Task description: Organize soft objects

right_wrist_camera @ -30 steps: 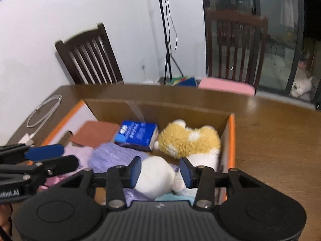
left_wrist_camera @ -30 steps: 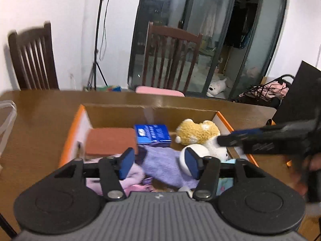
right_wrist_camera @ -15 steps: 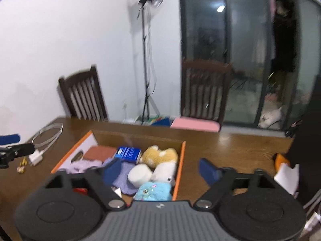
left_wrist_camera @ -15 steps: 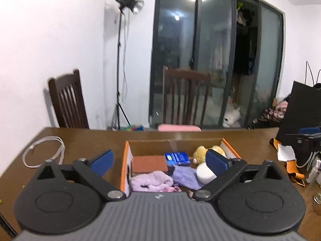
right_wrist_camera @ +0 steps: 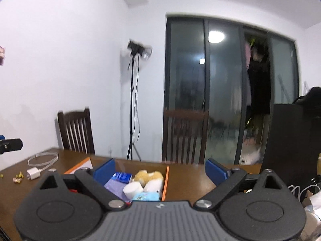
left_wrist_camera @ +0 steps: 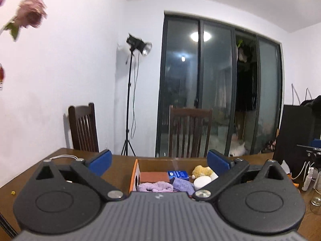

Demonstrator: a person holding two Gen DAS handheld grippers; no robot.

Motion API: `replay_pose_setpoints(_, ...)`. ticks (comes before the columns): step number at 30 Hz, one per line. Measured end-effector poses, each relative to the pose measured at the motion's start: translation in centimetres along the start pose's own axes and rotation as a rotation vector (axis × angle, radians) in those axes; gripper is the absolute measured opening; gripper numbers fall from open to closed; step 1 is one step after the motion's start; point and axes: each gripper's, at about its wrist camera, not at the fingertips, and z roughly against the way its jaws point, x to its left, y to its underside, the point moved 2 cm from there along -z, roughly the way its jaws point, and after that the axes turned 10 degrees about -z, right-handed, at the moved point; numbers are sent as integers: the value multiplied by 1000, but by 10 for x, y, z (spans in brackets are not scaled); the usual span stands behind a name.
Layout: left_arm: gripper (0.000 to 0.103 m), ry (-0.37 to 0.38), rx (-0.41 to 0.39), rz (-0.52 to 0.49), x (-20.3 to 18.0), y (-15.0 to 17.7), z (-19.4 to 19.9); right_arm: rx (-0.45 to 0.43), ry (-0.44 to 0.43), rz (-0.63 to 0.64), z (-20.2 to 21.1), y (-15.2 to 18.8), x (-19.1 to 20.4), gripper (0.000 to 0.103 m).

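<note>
Wooden table (right_wrist_camera: 188,182), box (left_wrist_camera: 134,172), fingers wide on both, blue plush (right_wrist_camera: 147,196) only right view.

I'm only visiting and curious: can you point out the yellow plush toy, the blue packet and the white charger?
yellow plush toy (right_wrist_camera: 148,176), right wrist view, on its fuzzy back.
blue packet (left_wrist_camera: 179,175), left wrist view, on its printed top face.
white charger (right_wrist_camera: 33,174), right wrist view, on the plug block.

box (left_wrist_camera: 134,172): near end hidden behind gripper body
flower (left_wrist_camera: 30,13): blurred, cut off at frame edge
far chair (right_wrist_camera: 185,136): smeared by blur
</note>
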Motion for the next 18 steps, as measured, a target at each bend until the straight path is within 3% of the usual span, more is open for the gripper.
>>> replay_pose_setpoints(10, 103, -44, 13, -70, -20, 26, 53, 8, -16, 15, 45, 41, 3, 103)
replay_pose_setpoints(16, 103, -17, -23, -8, -15, 49, 102, 26, -59, -11, 64, 68, 18, 103)
replay_pose_setpoints(18, 103, -44, -31, -25, -18, 63, 120, 31, -81, -8, 80, 83, 25, 103)
